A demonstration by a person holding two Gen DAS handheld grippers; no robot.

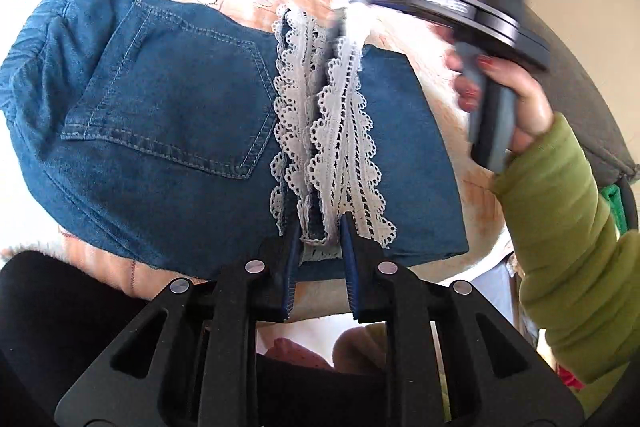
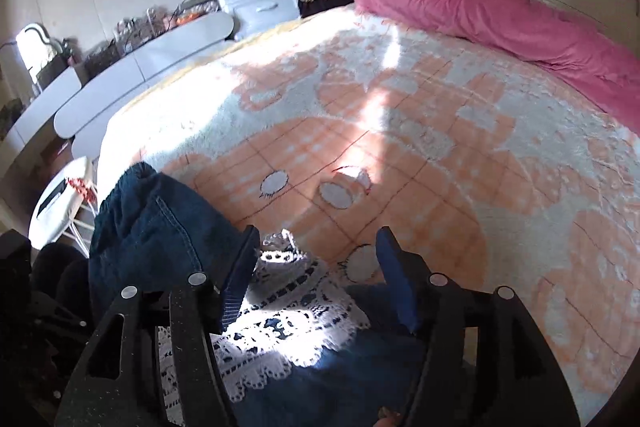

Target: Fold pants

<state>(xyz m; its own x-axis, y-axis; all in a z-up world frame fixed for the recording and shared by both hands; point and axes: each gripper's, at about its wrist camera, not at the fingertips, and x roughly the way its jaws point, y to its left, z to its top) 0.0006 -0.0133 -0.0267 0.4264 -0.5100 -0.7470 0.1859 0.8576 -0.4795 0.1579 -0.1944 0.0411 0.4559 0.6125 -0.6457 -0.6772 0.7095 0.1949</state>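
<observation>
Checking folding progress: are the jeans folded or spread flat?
Folded. The jeans lie doubled on the bed, lace hems resting beside the back pocket.

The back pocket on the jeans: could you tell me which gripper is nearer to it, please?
Left. The left gripper sits on the lace hem beside the back pocket; the right gripper hovers beyond the lace, farther off.

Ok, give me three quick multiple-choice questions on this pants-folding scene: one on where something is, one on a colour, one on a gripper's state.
1. Where do the jeans lie?
A. on the bed
B. on the floor
C. on a chair

2. What colour is the duvet at the far end of the bed?
A. green
B. pink
C. grey

3. How does the right hand-held gripper stand?
A. shut on the lace
B. shut on the duvet
C. open

A: the denim rests on the blanket.
B: it is plainly pink.
C: its pads stand apart above the lace trim.
</observation>
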